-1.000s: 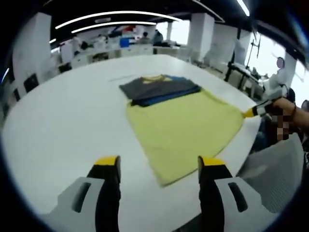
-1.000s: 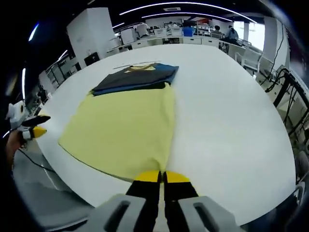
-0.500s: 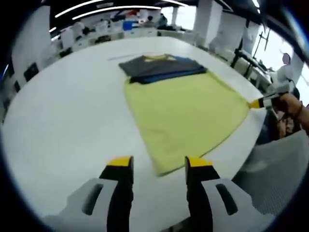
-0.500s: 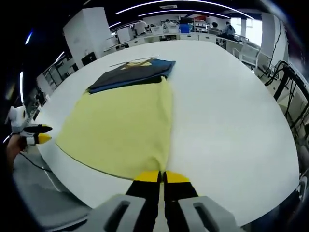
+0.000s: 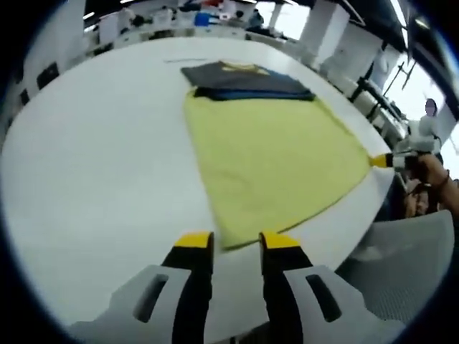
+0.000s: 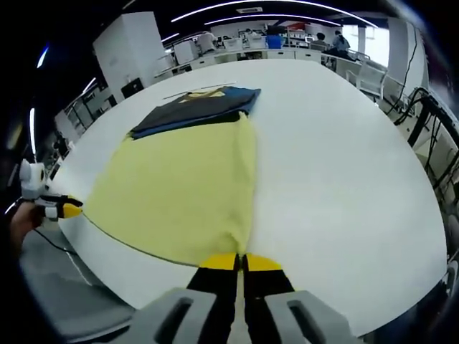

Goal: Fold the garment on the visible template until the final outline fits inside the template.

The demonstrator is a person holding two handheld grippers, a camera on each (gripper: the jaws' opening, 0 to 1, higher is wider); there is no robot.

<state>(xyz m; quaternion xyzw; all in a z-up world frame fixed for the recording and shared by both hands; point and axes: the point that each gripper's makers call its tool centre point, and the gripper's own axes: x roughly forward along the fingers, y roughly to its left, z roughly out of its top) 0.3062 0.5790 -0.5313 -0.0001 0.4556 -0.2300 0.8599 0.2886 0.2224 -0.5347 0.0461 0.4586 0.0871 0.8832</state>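
Our left gripper [image 5: 229, 242], jaws apart, straddles the yellow shirt [image 5: 276, 154] corner at twelve o'clock; our right gripper [image 6: 241, 262] is clamped on the opposite corner.

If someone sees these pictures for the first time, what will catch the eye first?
A big yellow garment lies flat on the white table. The right gripper is shut on its near corner. A stack of dark folded clothes sits at the garment's far end, and the left gripper is open at another corner.
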